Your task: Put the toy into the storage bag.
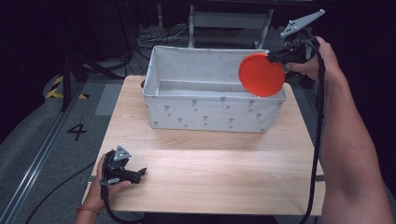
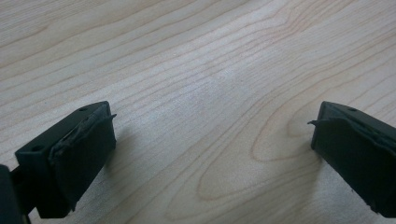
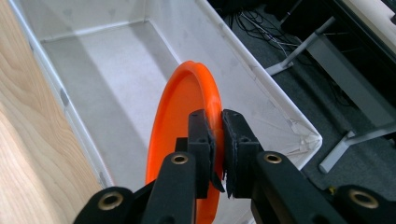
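Observation:
An orange plate [image 1: 261, 74] hangs on edge above the right end of a white fabric bin [image 1: 205, 114]. My right gripper [image 1: 273, 57] is shut on the plate's rim, held by a hand at the bin's far right corner. In the right gripper view the two jaws pinch the orange plate [image 3: 187, 116] rim, with my right gripper [image 3: 218, 128] over the bin's pale floor [image 3: 93, 79]. My left gripper [image 1: 140, 173] rests low on the wooden table [image 1: 210, 172] at the front left. In the left gripper view my left gripper [image 2: 212, 133] stands open, nothing between its jaws.
The bin stands at the back of the table, its inside bare. Beyond the table lie dark floor, cables [image 1: 154, 35] and a metal frame [image 1: 229, 21]. A grey floor strip with a painted number [image 1: 77, 131] runs along the left.

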`<state>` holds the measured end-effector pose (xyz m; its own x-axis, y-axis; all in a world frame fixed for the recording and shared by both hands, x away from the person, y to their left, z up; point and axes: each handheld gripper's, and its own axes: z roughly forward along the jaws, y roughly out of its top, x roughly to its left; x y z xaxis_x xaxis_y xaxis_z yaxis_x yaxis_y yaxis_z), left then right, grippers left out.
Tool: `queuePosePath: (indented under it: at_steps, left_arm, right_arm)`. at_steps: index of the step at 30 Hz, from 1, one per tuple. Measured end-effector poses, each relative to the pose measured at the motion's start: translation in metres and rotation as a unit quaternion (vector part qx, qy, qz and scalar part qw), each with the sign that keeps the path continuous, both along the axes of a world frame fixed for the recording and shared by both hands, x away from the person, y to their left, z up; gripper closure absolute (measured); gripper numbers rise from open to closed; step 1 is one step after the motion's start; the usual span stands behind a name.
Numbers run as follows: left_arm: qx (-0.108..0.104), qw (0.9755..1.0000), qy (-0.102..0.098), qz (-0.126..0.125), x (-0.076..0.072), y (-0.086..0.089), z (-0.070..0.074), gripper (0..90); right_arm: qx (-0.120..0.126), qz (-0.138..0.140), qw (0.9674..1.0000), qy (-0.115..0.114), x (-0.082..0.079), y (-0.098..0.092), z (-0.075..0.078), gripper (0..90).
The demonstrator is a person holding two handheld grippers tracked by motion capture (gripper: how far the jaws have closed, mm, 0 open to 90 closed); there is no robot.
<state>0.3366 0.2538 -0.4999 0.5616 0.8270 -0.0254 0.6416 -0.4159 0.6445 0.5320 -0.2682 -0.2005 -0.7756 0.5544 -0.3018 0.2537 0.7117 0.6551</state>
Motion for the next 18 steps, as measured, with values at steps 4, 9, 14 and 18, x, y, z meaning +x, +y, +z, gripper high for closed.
queuePosePath:
  at_steps: [4, 9, 14, 18]
  left_arm:
    - [0.0, 1.0, 0.0, 0.0, 0.0, 0.0, 0.0, 0.1]
    - [0.0, 1.0, 0.0, 0.0, 0.0, 0.0, 0.0, 0.1]
    - [0.0, 1.0, 0.0, 0.0, 0.0, 0.0, 0.0, 0.1]
    - [0.001, 1.0, 0.0, 0.0, 0.0, 0.0, 0.0, 0.1]
  right_arm:
    - [-0.01, 0.016, 0.9998, 0.007, 0.003, 0.005, -0.009, 82.5]
    - [-0.023, 0.044, 0.9986, 0.016, 0.005, 0.01, -0.018, 82.5]
    - [-0.05, 0.07, 0.9957, 0.034, 0.006, 0.014, -0.031, 82.5]
    - [-0.07, 0.093, 0.992, 0.05, 0.005, 0.018, -0.041, 82.4]
